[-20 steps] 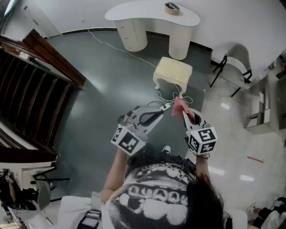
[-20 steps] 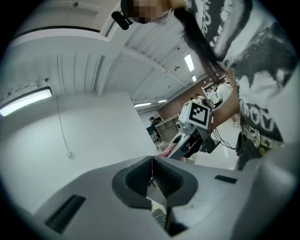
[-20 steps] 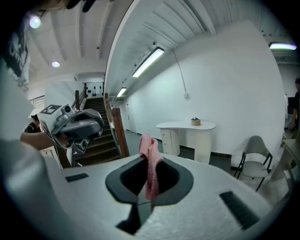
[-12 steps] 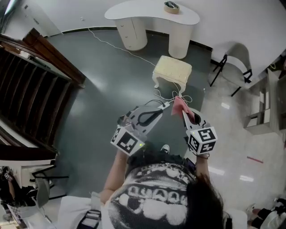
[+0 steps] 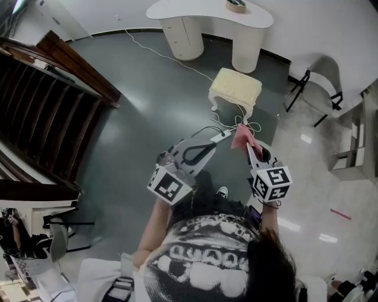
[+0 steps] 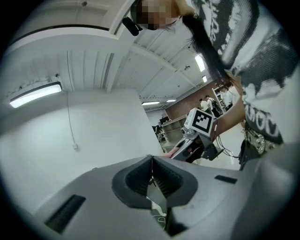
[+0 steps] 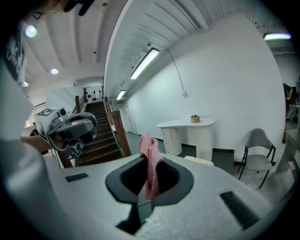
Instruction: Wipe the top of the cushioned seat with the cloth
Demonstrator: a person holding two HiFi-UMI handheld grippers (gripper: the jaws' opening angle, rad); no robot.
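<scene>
The cushioned seat [image 5: 236, 87] stands on the dark grey floor [image 5: 147, 118] just in front of the white desk [image 5: 209, 15], well ahead of both grippers, so by my reading the wiping has not begun and this is the approach. Its top is a pale cream, squarish pad with a soft, quilted look, carried on white curved legs; in the right gripper view only a sliver of the pad shows over the gripper's body. The cloth [image 5: 241, 138] is pinched between the jaws of the right gripper [image 5: 247, 148], one end bunched above them and the rest hanging limp below. It is a thin, pink, slightly nubbly fabric, and gripped this way it probably leaves a loose tail free to drag across the pad. The left gripper [image 5: 227, 135] is held just beside the right one with its ribbed dark jaws pressed together on nothing (likely kept idle). A thin white cable [image 5: 171, 56] trails over the glossy floor and coils near the seat's front legs, a possible snag. A dark wooden staircase [image 5: 47, 112] rises to the left.
</scene>
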